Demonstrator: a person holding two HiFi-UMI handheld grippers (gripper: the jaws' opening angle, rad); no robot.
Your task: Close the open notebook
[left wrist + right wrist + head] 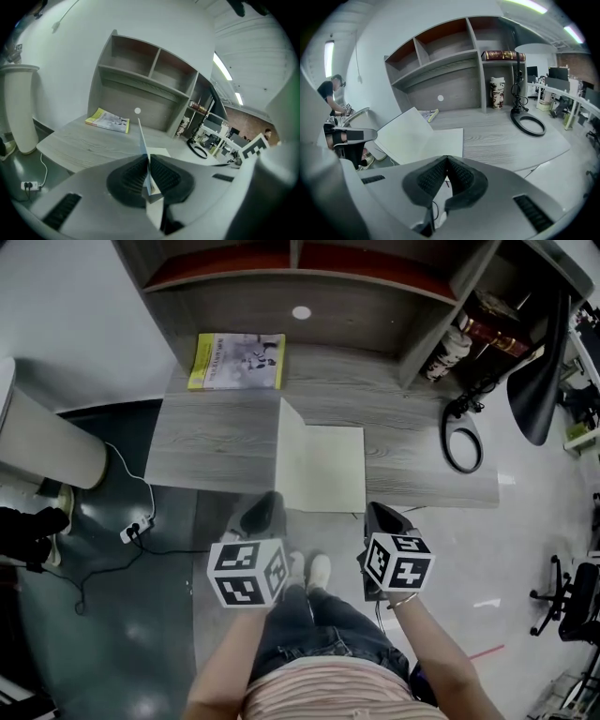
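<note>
The notebook [328,470] lies on the grey desk [206,442] near its front edge, its right half flat with pale pages up. Its left cover [280,451] stands nearly upright, edge-on in the head view. My left gripper [265,514] is shut on that cover's lower edge; in the left gripper view the thin sheet [143,140] rises from between the closed pads [133,174]. In the right gripper view the raised cover [405,136] leans over the flat page [440,143]. My right gripper [384,517] hangs just off the desk's front edge, shut and empty [446,171].
A yellow-edged magazine [236,362] lies at the desk's back left under the shelf unit [300,277]. A black ring with cable [462,448] rests at the right end, a jar [448,352] behind it. A white cylinder [47,442] and a power strip [134,529] sit on the floor left.
</note>
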